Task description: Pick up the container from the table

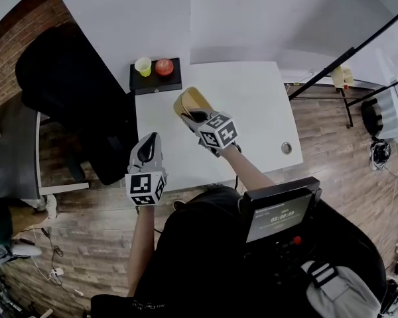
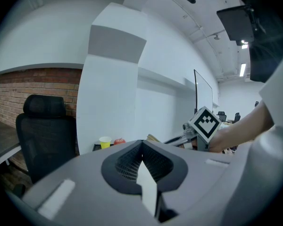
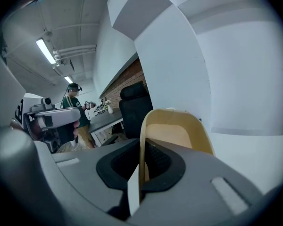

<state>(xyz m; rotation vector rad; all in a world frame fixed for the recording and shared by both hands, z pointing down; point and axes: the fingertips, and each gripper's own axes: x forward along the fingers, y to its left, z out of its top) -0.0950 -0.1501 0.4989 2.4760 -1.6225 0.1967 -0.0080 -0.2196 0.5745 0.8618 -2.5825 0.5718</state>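
Note:
A tan, thin-walled container (image 1: 190, 102) (image 3: 177, 132) hangs above the white table (image 1: 252, 105), its mouth tipped sideways. My right gripper (image 1: 194, 116) (image 3: 142, 166) is shut on its rim, with the wall pinched between the jaws. At the table's near left edge my left gripper (image 1: 148, 148) (image 2: 142, 161) is shut, with nothing in it. The left gripper view shows the right gripper's marker cube (image 2: 205, 123) and the hand behind it.
A black tray (image 1: 155, 79) at the table's far left corner carries a yellow cup (image 1: 143, 66) and a red apple (image 1: 164, 66). A black office chair (image 1: 73, 91) stands left of the table. A round grommet (image 1: 286, 148) sits near the table's right edge.

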